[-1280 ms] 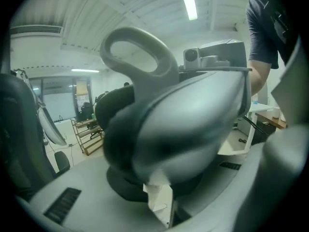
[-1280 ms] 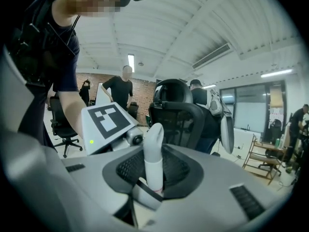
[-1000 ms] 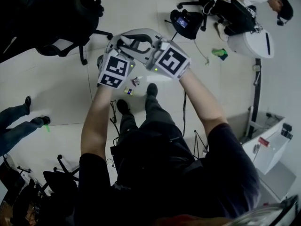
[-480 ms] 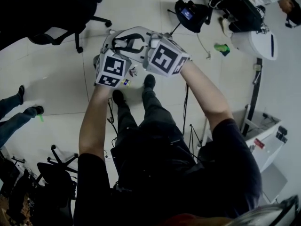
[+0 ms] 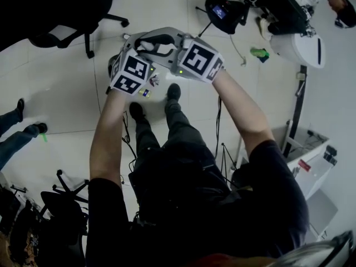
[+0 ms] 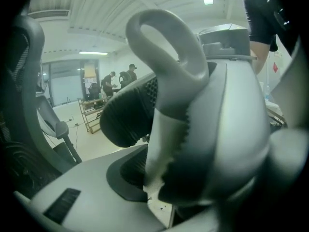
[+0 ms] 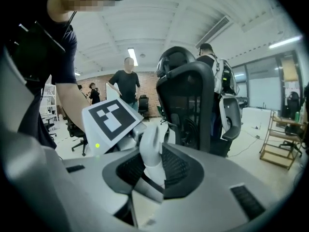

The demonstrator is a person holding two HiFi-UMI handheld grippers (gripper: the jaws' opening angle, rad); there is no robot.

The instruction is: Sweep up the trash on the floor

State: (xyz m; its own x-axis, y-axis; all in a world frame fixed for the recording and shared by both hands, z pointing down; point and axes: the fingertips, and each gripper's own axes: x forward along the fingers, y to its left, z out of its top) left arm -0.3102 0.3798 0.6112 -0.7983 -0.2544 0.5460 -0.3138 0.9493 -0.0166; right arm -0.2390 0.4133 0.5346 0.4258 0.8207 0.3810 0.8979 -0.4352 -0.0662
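Observation:
In the head view my left gripper [image 5: 135,48] and right gripper [image 5: 173,42] are side by side above the floor, in front of my shoes. The left gripper [image 6: 154,178] is shut on a grey handle with a loop at its end [image 6: 166,57], and its jaws have just eased open slightly. The right gripper [image 7: 149,178] is shut on a white handle [image 7: 153,149], its jaws likewise easing open. Both handles meet between the grippers [image 5: 158,40]. Small bits of trash [image 5: 146,93] lie on the pale tiles under the left gripper.
A black office chair [image 5: 67,10] stands at the upper left. Black gear [image 5: 222,13], a green scrap [image 5: 259,53] and a white round bin [image 5: 303,49] are at the upper right. A white cabinet [image 5: 311,168] is on the right; another person's legs [image 5: 16,132] on the left.
Both grippers have sunk together toward the floor, still holding their handles side by side.

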